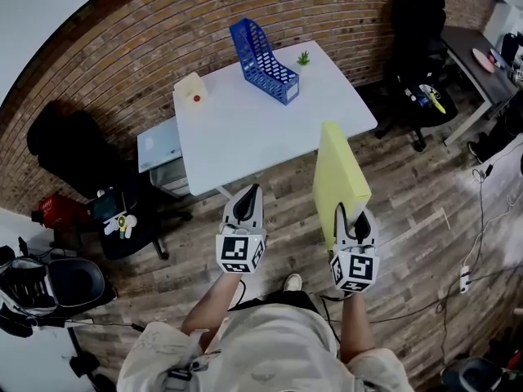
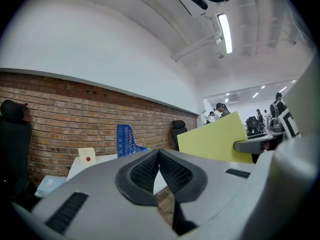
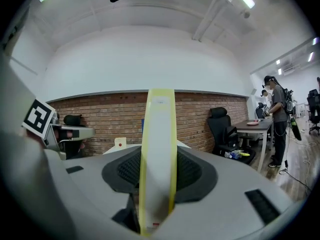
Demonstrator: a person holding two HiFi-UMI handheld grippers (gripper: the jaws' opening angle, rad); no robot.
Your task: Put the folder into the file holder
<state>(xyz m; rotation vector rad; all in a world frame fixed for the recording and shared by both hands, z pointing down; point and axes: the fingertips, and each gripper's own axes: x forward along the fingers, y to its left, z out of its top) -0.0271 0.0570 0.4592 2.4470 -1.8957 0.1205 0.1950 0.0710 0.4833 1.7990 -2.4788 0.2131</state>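
A yellow folder (image 1: pixel 339 178) stands on edge in my right gripper (image 1: pixel 349 218), which is shut on its near end; in the right gripper view the folder's spine (image 3: pixel 158 154) rises between the two pads. The folder hangs over the wooden floor, short of the white table (image 1: pixel 245 129). The blue file holder (image 1: pixel 263 60) stands at the table's far side, its open top facing up. My left gripper (image 1: pixel 245 207) is shut and holds nothing, level with the right one and just off the table's near edge. The left gripper view shows the folder (image 2: pixel 217 138) to the right and the file holder (image 2: pixel 126 140) ahead.
A small cream box with a red dot (image 1: pixel 193 90) and a tiny green plant (image 1: pixel 303 57) sit on the table. A low glass-topped unit (image 1: pixel 159 149) stands left of it. Black office chairs (image 1: pixel 421 47) and a second desk (image 1: pixel 478 64) are to the right. People stand far off.
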